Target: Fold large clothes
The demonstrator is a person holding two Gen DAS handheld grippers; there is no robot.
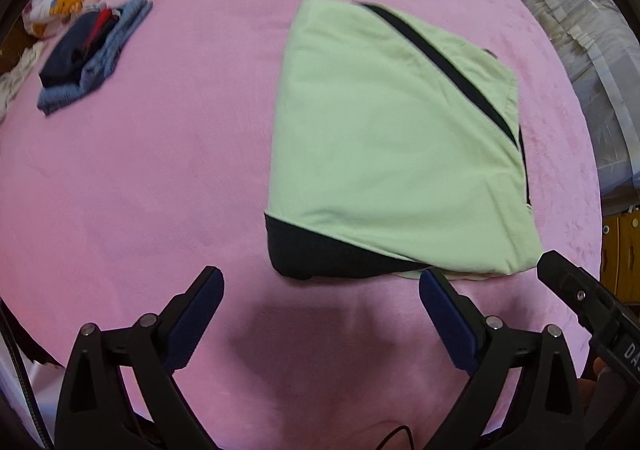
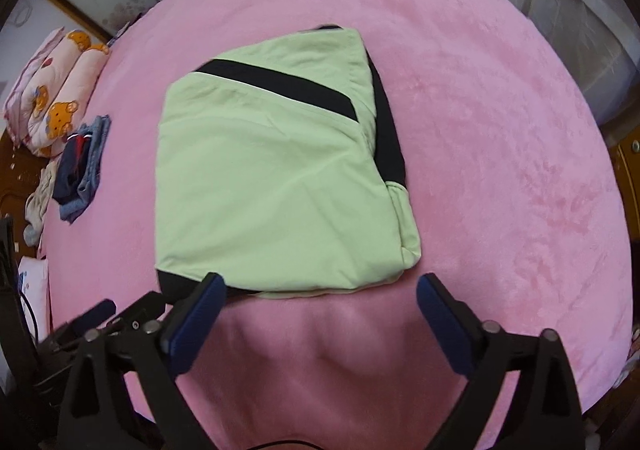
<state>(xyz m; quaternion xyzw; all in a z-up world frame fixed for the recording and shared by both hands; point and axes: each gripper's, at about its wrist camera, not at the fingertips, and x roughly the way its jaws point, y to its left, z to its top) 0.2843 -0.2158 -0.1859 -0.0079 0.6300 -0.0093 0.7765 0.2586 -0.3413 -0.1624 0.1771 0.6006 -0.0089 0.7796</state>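
The light green garment [image 1: 384, 138], folded into a compact block with black trim, is seen lying flat on the pink bedspread [image 1: 160, 170], just ahead of both sets of fingers. The left gripper [image 1: 322, 282] is held with fingers wide apart and nothing between them; the garment's near edge lies beyond its right fingertip. The right gripper [image 2: 320, 290] is likewise spread and empty, its left fingertip overlapping the garment's near edge in view. A small stack of folded clothes [image 1: 92, 54] is noted far off to the left.
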